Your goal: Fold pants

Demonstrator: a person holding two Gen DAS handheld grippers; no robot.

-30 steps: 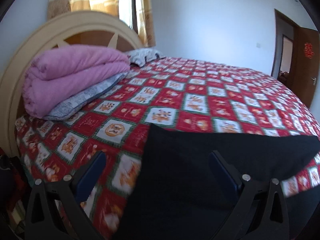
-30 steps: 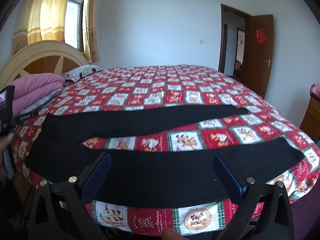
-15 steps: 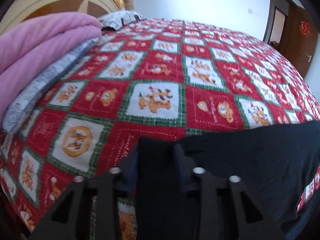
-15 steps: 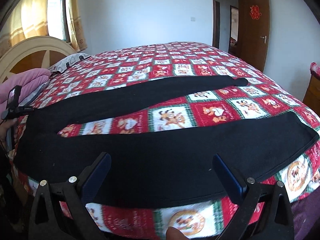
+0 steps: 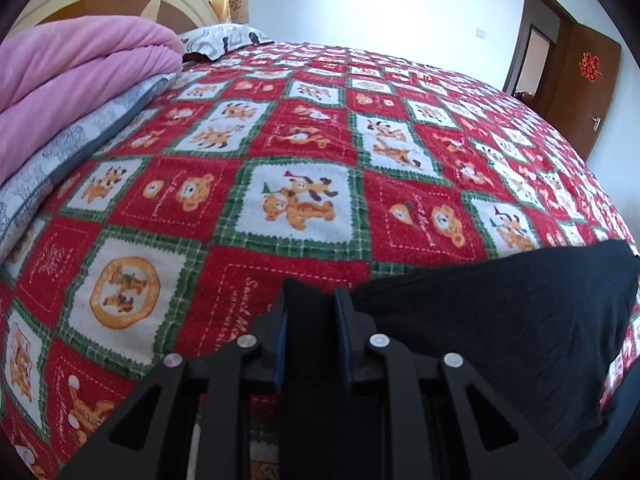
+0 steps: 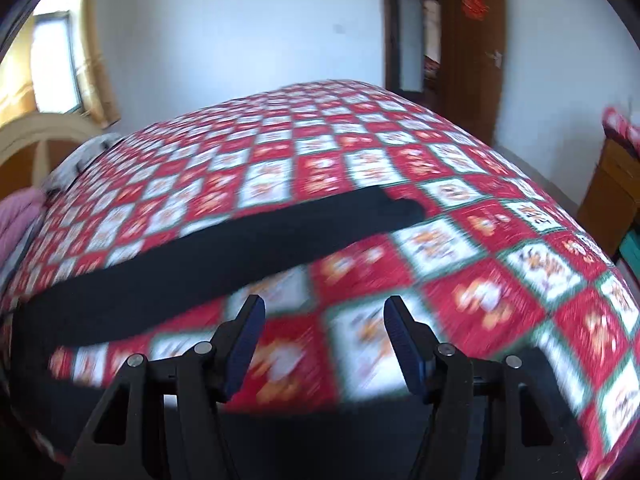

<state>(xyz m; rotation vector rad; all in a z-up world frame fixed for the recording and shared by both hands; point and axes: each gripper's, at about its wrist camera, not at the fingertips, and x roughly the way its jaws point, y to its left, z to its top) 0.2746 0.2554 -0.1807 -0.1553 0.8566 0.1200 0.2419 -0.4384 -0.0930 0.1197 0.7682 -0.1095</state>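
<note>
Bed (image 5: 304, 152) took up whole view, red cartoon quilt, black pants (image 6: 224, 248) spread flat across near side, legs splayed apart. Left gripper (image 5: 310, 312) had just closed, pinching pants corner at waist end, black cloth between pads. Right gripper (image 6: 324, 324) was about half open, closing in, nothing between jaws, only quilt there, near leg under its frame. My worry: right clamps quilt instead of leg, or left's thin pinch slips once I lift.

Black pants (image 5: 500, 320) are laid on a red, white and green cartoon-checked bedspread (image 5: 304, 152), beside a pink quilt (image 5: 72, 76).
</note>
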